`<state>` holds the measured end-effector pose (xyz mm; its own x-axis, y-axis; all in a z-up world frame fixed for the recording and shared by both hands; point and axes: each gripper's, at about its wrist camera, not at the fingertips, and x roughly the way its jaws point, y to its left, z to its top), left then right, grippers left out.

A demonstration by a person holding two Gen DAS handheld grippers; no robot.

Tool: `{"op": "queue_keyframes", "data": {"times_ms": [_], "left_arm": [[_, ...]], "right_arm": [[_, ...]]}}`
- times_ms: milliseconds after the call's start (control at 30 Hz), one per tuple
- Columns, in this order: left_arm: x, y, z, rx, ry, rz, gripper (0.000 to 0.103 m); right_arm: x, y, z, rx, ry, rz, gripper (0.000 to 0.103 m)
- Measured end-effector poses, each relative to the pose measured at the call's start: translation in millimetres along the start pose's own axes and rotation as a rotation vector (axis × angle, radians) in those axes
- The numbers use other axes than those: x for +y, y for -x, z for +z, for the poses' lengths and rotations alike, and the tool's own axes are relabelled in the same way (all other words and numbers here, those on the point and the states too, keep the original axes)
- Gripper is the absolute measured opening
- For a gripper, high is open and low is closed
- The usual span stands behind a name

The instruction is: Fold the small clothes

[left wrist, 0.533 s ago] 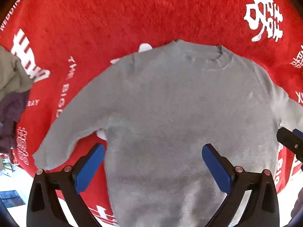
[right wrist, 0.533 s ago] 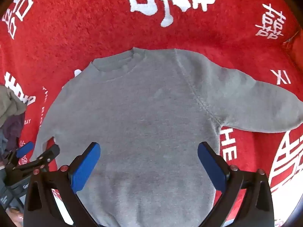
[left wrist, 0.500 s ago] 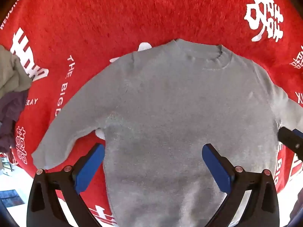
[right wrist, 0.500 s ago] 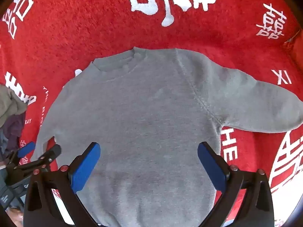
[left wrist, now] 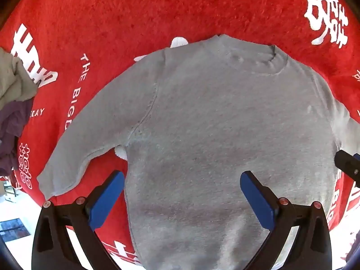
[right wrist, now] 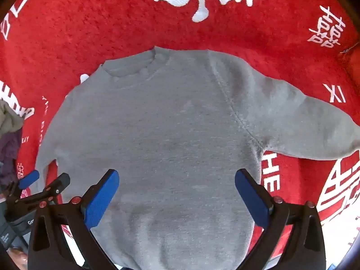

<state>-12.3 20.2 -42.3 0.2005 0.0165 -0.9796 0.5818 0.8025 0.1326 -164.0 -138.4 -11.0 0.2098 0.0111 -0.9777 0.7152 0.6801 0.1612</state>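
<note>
Grey fleece, a small long-sleeved crew-neck sweatshirt (left wrist: 225, 135), lies flat and spread out on a red plush cloth with white lettering and Chinese characters (left wrist: 135, 11), which covers the surface. In the left wrist view its collar points to 12 o'clock and its hem runs off toward 6 o'clock, with one sleeve angling down toward 8 o'clock, its cuff resting on the red cloth near the edge. In the right wrist view the sweatshirt (right wrist: 168, 135) fills the centre, and its other sleeve stretches out toward 3 o'clock across the red cloth (right wrist: 90, 22).

The left gripper (left wrist: 180, 193) hovers over the lower body of the sweatshirt with its blue-padded fingers (left wrist: 105, 200) spread wide, holding nothing; one finger sits over the red cloth just beside the garment's side seam, the other over the grey fabric. The right gripper (right wrist: 176, 191) is likewise spread wide and empty above the lower body, both blue fingers (right wrist: 252, 198) over or near the garment's edges. From the right wrist view the left gripper (right wrist: 42, 186) shows at 8 o'clock.

At 9 o'clock in the left wrist view a heap of crumpled clothes, beige over purple (left wrist: 13, 103), lies at the cloth's edge, well apart from the sweatshirt
</note>
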Motion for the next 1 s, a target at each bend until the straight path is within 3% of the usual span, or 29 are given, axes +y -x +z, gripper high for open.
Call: {"op": "queue_keyframes", "data": {"times_ms": [1000], "left_arm": [[11.4, 3.4, 9.1, 0.074, 0.038, 0.001, 0.103]], "right_arm": [[-1.8, -2.3, -13.4, 0.013, 0.030, -0.023, 0.103]]}}
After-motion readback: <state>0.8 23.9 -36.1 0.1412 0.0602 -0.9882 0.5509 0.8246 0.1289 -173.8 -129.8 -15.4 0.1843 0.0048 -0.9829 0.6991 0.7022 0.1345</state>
